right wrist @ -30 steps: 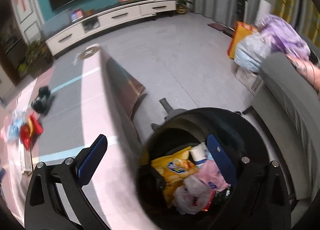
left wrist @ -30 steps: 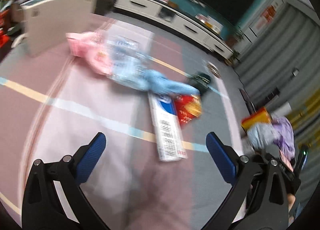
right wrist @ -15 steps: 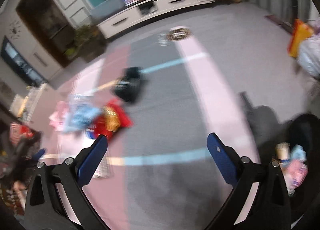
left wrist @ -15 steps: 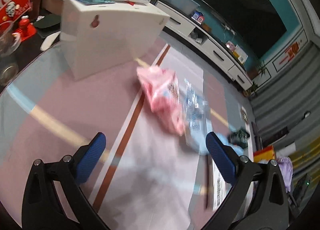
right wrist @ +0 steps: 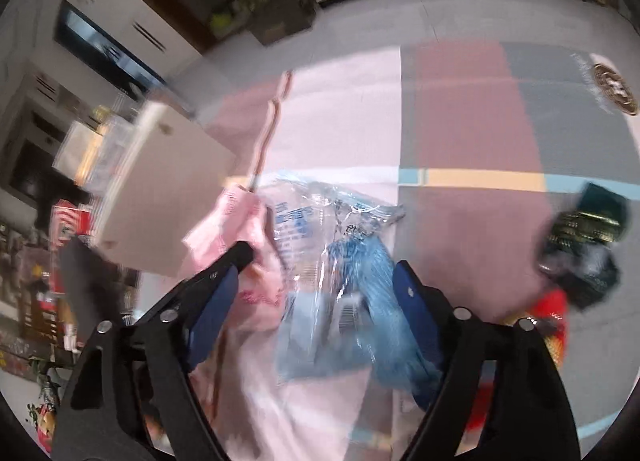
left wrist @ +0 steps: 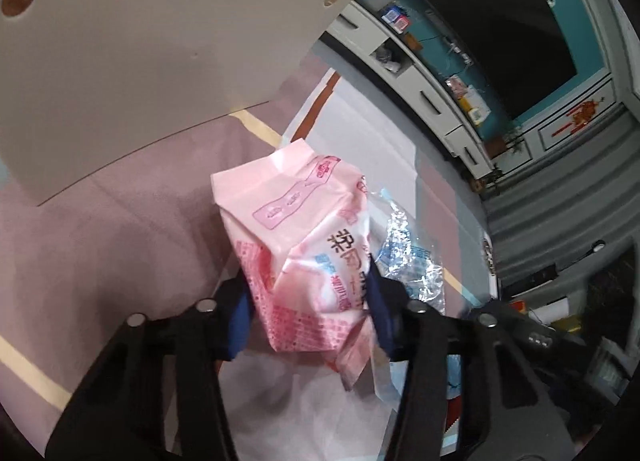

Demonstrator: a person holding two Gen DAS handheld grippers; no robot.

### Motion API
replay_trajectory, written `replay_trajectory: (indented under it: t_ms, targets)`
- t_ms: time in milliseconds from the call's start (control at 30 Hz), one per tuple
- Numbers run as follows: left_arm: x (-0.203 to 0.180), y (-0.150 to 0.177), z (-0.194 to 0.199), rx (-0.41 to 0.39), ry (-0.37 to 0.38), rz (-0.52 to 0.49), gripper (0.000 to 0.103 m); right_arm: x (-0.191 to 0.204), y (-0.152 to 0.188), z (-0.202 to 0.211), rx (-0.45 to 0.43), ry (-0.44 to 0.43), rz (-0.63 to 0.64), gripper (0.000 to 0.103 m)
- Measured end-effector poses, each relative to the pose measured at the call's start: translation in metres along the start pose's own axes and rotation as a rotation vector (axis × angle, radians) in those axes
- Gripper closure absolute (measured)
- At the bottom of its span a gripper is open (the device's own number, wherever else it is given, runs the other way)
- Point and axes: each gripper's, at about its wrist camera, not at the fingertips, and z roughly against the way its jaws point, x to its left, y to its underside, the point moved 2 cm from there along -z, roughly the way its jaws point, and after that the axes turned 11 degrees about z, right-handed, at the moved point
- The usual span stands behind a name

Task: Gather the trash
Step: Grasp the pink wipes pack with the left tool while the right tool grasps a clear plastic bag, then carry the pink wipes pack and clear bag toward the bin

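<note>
Pink crinkled plastic wrapper (left wrist: 304, 245), printed with red characters, sits pinched between the blue pads of my left gripper (left wrist: 308, 301), near the white box (left wrist: 152, 45) on the pink-and-grey mat (left wrist: 100, 245) that carries the litter. I judge it light, soft and collapsible: the film has buckled where the pads press, so the firmest hold is across its bunched middle, where I have it, not at the loose flap hanging below.

Just beside it, touching on the wrapper's right, lies a clear plastic bag with blue print (right wrist: 320, 229). My right gripper (right wrist: 316, 301) is spread wide over this bag, one pad on either side and neither visibly touching it. The film looks slippery and thin; I would take it at the crumpled blue bulk in the middle, since a flat edge is likely to slide out.

Farther toward the mat's right edge in the right wrist view lie a dark green foil packet (right wrist: 584, 245) and a red packet (right wrist: 548, 321), well apart from both grippers and not yet collected.
</note>
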Motion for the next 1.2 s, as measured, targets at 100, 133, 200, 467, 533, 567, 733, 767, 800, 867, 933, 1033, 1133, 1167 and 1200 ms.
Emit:
replay_trajectory:
  t_ms: [100,133,200,467,533,567,733,767,800,867,933,1033,1133,1167,1200]
  targets:
    - [0.005,0.003,0.002,-0.002,0.018,0.000,0.067,0.002,0.001,-0.026,0.060,0.037,0.000,0.029]
    - [0.008,0.004,0.004,-0.006,0.031,0.007,0.069,0.003,0.001,-0.029,0.066,0.058,0.009,0.031]
    - [0.013,0.008,0.009,-0.011,0.049,0.022,0.073,0.003,0.003,-0.036,0.085,0.126,0.032,0.040]
    - [0.009,0.041,0.047,-0.063,-0.001,-0.017,0.075,0.006,0.028,-0.015,0.079,0.140,0.100,0.086]
    - [0.007,0.049,0.061,-0.074,-0.005,-0.029,0.075,0.012,0.034,0.001,0.052,0.120,0.120,0.087]
    - [0.004,0.054,0.068,-0.078,-0.006,-0.030,0.075,0.015,0.035,0.008,0.040,0.116,0.128,0.087]
    - [-0.009,0.075,0.105,-0.100,-0.007,-0.071,0.075,0.029,0.050,0.064,-0.067,0.063,0.147,0.087]
    - [-0.012,0.079,0.111,-0.104,-0.003,-0.079,0.075,0.030,0.054,0.074,-0.087,0.053,0.146,0.087]
    - [-0.018,0.085,0.120,-0.111,0.005,-0.093,0.075,0.032,0.058,0.085,-0.108,0.039,0.146,0.087]
    - [-0.024,0.096,0.131,-0.118,0.014,-0.114,0.075,0.034,0.069,0.107,-0.147,0.016,0.146,0.087]
    - [-0.032,0.108,0.141,-0.121,0.021,-0.136,0.075,0.035,0.083,0.128,-0.186,0.010,0.152,0.087]
    - [-0.046,0.130,0.148,-0.106,0.023,-0.190,0.075,0.031,0.110,0.152,-0.222,0.026,0.167,0.087]
    - [-0.056,0.152,0.152,-0.100,0.027,-0.237,0.075,0.019,0.133,0.165,-0.227,0.041,0.145,0.087]
    - [-0.060,0.160,0.151,-0.093,0.028,-0.254,0.075,0.015,0.140,0.168,-0.229,0.045,0.131,0.087]
    - [-0.064,0.167,0.150,-0.085,0.030,-0.269,0.075,0.008,0.148,0.171,-0.231,0.050,0.112,0.087]
